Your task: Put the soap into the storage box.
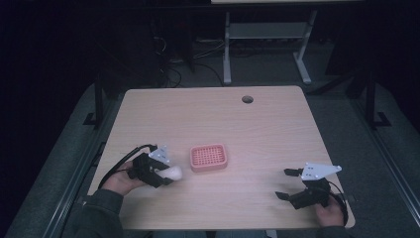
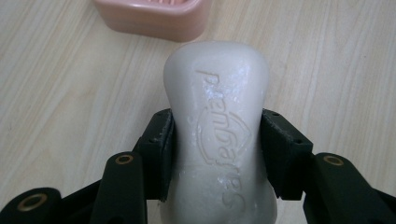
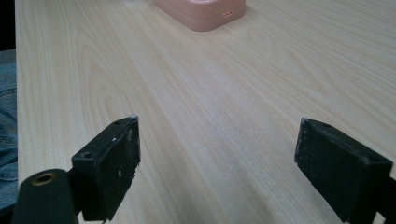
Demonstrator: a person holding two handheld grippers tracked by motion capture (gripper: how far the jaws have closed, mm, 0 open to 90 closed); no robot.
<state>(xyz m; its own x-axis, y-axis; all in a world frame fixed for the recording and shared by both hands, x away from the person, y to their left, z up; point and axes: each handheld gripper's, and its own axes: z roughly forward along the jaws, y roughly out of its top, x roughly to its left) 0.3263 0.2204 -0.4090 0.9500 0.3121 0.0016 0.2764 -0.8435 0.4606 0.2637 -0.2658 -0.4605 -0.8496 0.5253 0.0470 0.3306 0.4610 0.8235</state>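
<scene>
Left gripper (image 2: 217, 154) clamps a white soap bar (image 2: 217, 121) just above the desk (image 1: 257, 124); right gripper (image 3: 217, 172) idle, jaws wide. Beyond, the pink soap dish (image 1: 209, 157) lies empty: pick-up appears complete, placement in the dish remains.

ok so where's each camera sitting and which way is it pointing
High view: above the person's side, looking forward and down on the table; both forearms enter from below, with the left gripper and right gripper.
Left gripper view: rides the left gripper, looking along its jaws clamped on the soap bar.
Right gripper view: rides the right gripper, looking low across the table; jaws apart.
Shared: all three show the pink soap dish.
</scene>
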